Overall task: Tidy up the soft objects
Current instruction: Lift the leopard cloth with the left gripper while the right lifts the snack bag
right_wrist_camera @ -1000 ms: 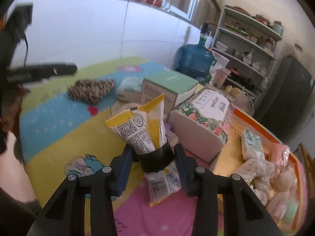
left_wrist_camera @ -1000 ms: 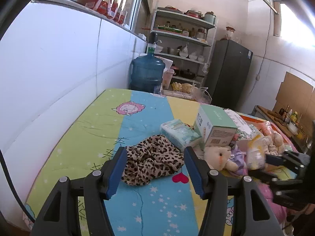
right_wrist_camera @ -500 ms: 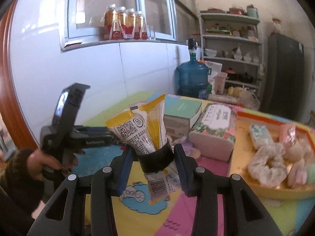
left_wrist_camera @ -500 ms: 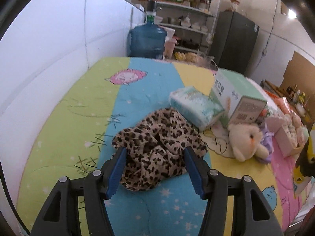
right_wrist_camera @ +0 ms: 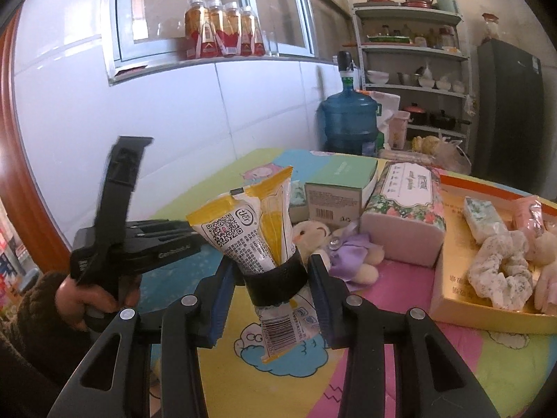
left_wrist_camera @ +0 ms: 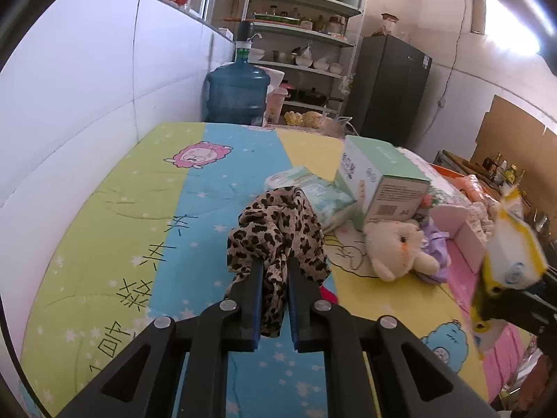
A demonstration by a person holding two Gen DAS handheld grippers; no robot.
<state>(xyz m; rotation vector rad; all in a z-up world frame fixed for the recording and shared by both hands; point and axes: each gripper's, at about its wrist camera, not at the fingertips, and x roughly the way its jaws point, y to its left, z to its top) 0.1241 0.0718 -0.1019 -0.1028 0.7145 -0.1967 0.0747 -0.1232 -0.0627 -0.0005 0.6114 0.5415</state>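
A leopard-print cloth (left_wrist_camera: 278, 223) lies bunched on the colourful quilt (left_wrist_camera: 139, 209). My left gripper (left_wrist_camera: 275, 264) is shut on its near edge, and the fabric is pinched between the blue pads. My right gripper (right_wrist_camera: 273, 268) is shut on a yellow and white packet (right_wrist_camera: 247, 230) at its black band, holding it upright above the quilt. That packet (left_wrist_camera: 511, 254) also shows at the right edge of the left wrist view. A hand (right_wrist_camera: 83, 296) holds the left tool at the lower left of the right wrist view.
A plush rabbit (left_wrist_camera: 400, 247), a green box (left_wrist_camera: 383, 181) and a soft tissue pack (left_wrist_camera: 313, 191) lie right of the cloth. A floral tissue pack (right_wrist_camera: 407, 205) stands by a yellow tray (right_wrist_camera: 449, 278) holding scrunchies. A water bottle (left_wrist_camera: 238, 94) stands behind; a white wall runs along the left.
My left jaws have closed on the leopard cloth, which was flat between them and now stands bunched up. The right gripper has rolled a little with the packet still in it.
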